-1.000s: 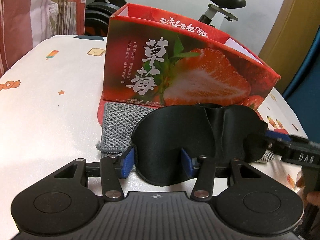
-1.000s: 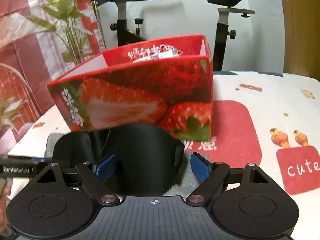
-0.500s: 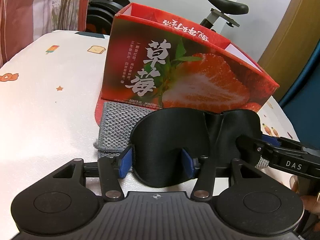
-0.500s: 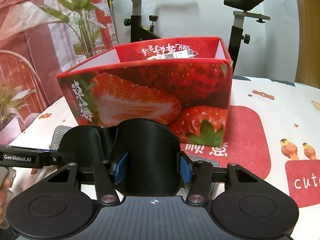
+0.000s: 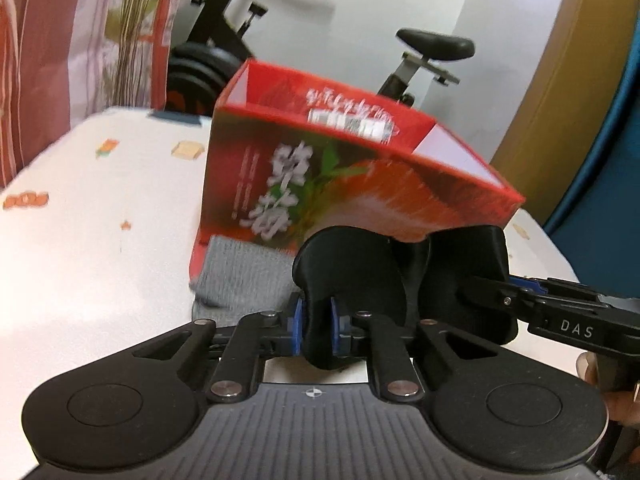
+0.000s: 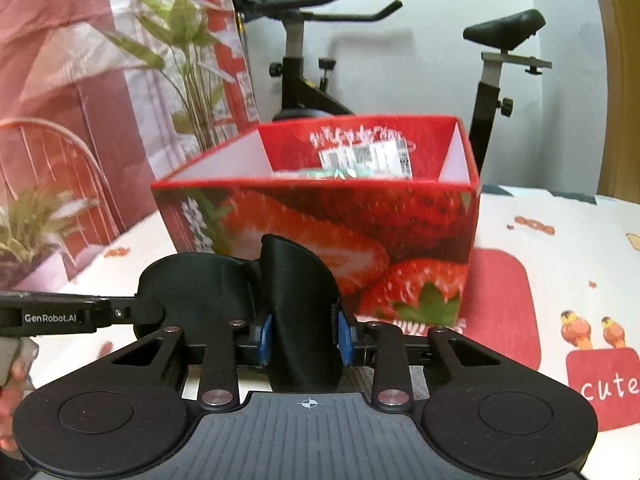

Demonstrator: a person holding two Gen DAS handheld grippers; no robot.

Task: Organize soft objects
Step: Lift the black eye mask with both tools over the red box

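A black eye mask [image 5: 352, 276] hangs between both grippers, lifted off the table in front of the red strawberry box [image 5: 320, 184]. My left gripper [image 5: 316, 320] is shut on the mask's left lobe. My right gripper [image 6: 304, 328] is shut on the right lobe [image 6: 300, 304], which is pinched into a fold. The right gripper's fingers also show in the left wrist view [image 5: 520, 296], clamped on the mask's other lobe. A grey knitted cloth [image 5: 244, 276] lies on the table against the box's front, below the mask. The box [image 6: 320, 216] is open at the top, with a packet inside [image 6: 360, 160].
The table has a white cover with small cartoon prints [image 5: 80, 240] and red patches [image 6: 500, 292]. An exercise bike [image 6: 304, 64] stands behind the table. A plant [image 6: 180, 48] and red curtain are at the left. A wooden door [image 5: 560, 80] is at the right.
Both grippers have closed tight on the mask and raised it off the grey cloth. The views have risen, so the box's open top shows more.
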